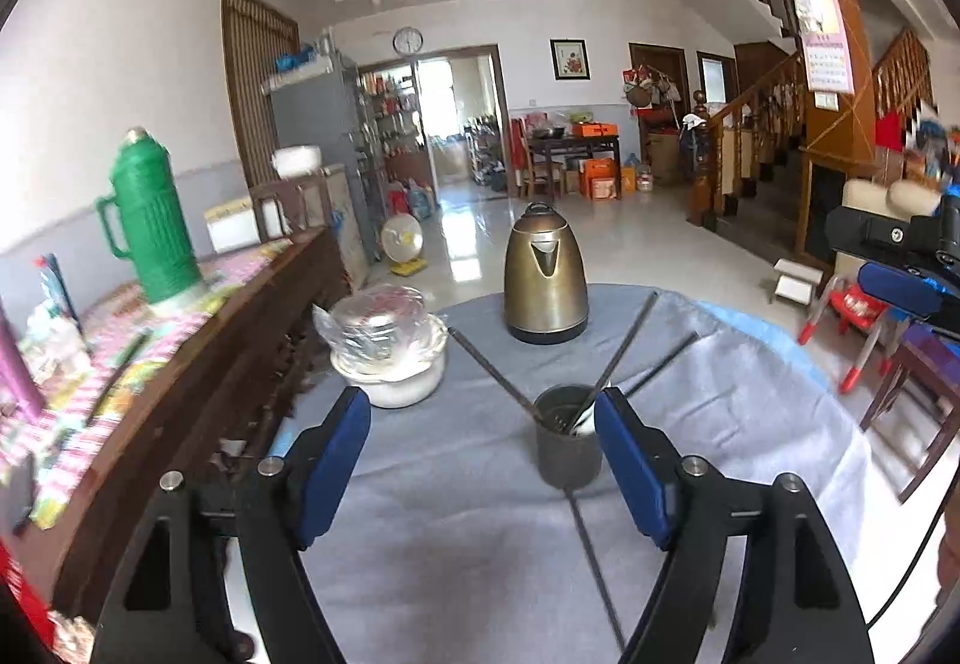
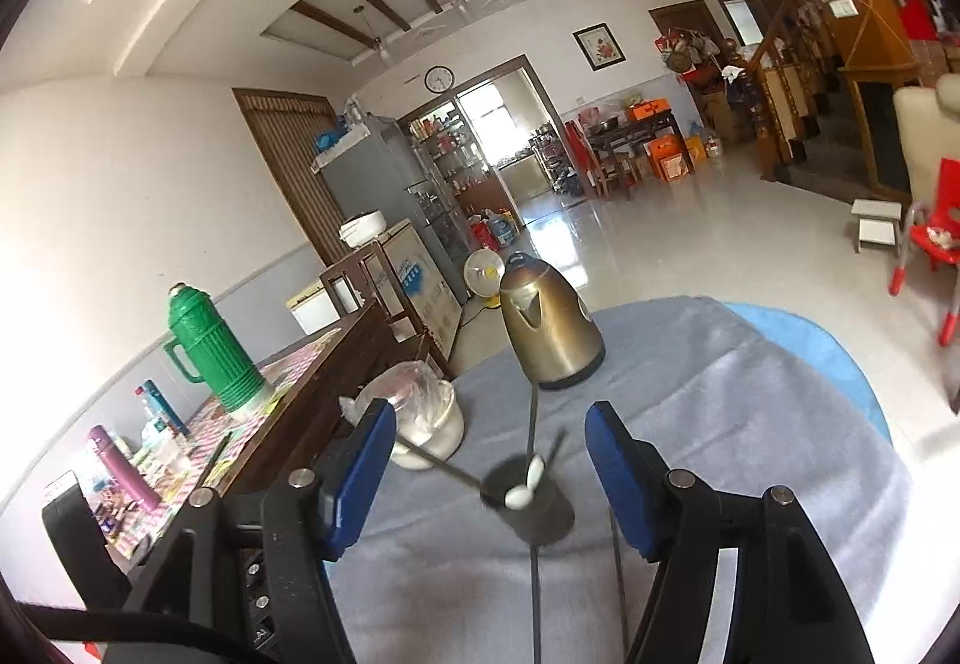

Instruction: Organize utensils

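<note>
A dark metal utensil cup [image 1: 567, 439] stands on the grey tablecloth [image 1: 456, 514]. Several dark chopsticks [image 1: 627, 343] and a white spoon [image 1: 583, 427] lean in it. One more chopstick [image 1: 591, 556] lies on the cloth in front of the cup. My left gripper [image 1: 483, 454] is open and empty, with the cup by its right finger. In the right wrist view the cup [image 2: 531, 505] holds white spoons [image 2: 527, 484] and chopsticks, and two chopsticks [image 2: 536, 598] lie on the cloth before it. My right gripper [image 2: 489, 475] is open and empty above the cup.
A brass-coloured kettle [image 1: 545, 274] stands behind the cup. A white bowl covered with plastic [image 1: 390, 346] sits to the left. A wooden sideboard [image 1: 198, 364] with a green thermos [image 1: 153, 220] runs along the left. Red chairs [image 1: 864, 316] stand to the right.
</note>
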A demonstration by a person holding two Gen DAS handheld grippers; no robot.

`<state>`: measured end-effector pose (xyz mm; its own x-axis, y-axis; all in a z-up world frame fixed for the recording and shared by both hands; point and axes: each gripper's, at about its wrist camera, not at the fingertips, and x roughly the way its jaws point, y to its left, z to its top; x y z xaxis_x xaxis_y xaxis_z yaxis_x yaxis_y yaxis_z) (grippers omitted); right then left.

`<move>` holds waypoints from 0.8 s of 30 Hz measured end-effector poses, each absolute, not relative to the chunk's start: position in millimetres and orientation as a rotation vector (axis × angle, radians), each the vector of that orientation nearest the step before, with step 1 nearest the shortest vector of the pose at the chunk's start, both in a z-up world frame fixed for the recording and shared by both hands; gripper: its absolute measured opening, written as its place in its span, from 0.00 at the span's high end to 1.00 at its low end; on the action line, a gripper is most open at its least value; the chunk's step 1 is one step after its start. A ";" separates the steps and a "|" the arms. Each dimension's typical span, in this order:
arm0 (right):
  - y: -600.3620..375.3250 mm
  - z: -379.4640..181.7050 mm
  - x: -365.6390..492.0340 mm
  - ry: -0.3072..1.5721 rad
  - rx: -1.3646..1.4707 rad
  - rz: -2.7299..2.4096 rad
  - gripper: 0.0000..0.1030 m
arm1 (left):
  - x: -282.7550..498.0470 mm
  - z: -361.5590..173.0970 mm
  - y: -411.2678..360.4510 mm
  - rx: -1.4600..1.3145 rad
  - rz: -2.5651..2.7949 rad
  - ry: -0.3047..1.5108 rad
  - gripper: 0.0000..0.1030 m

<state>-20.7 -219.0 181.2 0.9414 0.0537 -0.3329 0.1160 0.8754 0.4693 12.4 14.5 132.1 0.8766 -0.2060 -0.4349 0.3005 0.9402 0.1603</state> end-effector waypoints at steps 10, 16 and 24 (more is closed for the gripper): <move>-205.9 179.4 -104.7 0.324 0.431 -0.012 0.32 | -76.0 151.4 17.6 0.281 -0.237 0.284 0.21; -195.1 187.3 -142.7 0.288 0.390 0.006 0.32 | -102.4 159.9 22.1 0.286 -0.195 0.256 0.21; -194.1 197.8 -185.5 0.243 0.389 0.013 0.32 | -137.7 172.5 34.1 0.285 -0.155 0.219 0.13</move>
<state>-185.5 -194.1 197.8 0.9708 0.0594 -0.2324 0.0336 0.9257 0.3769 -137.7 34.1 172.5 0.9646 -0.1202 -0.2349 0.1817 0.9481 0.2609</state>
